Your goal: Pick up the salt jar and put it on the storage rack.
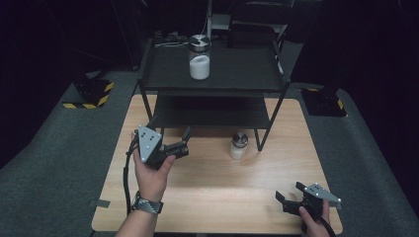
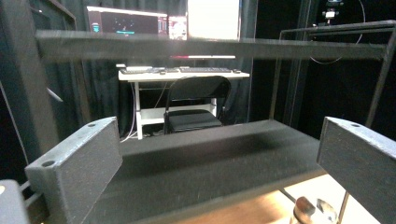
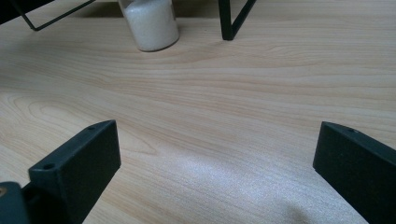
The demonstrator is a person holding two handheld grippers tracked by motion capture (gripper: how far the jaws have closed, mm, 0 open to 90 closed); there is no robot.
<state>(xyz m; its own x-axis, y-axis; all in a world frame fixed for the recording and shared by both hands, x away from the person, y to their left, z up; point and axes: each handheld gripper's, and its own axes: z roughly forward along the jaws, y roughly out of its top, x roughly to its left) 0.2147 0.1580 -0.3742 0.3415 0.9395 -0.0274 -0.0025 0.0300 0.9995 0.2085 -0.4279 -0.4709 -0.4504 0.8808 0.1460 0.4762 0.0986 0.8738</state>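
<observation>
**Small jar stands to the right of the left tongs, nearer to them than to the right pair**

The small jar [image 1: 238, 145] of white powder stands upright on the worktop [image 1: 212, 187], just beside the front right leg of the black shelf rack [image 1: 217, 74]. Its long axis runs vertical, metal lid on top. The left tongs [image 1: 184, 142] hover in front of the rack's lower shelf, spread wide and holding nothing, and they face the shelf edge rather than the jar. From them the jar lies off to the right and lower down; in the left gripper view its lid [image 2: 312, 210] peeks in at the bottom right, inside the right jaw.

The right tongs [image 1: 289, 191] rest low near the worktop's front right corner, also spread and empty. In the right gripper view the jar [image 3: 150, 23] sits far ahead and left of centre, well apart from the jaws. My judgement: the left hand is the nearer one, and a grasp would need a swing rightward and down to bring the jar between the jaws.

Count: two jars, the small one on the worktop and a larger jar [image 1: 199, 57] on the rack's top shelf; one rack; two pairs of tongs.
</observation>
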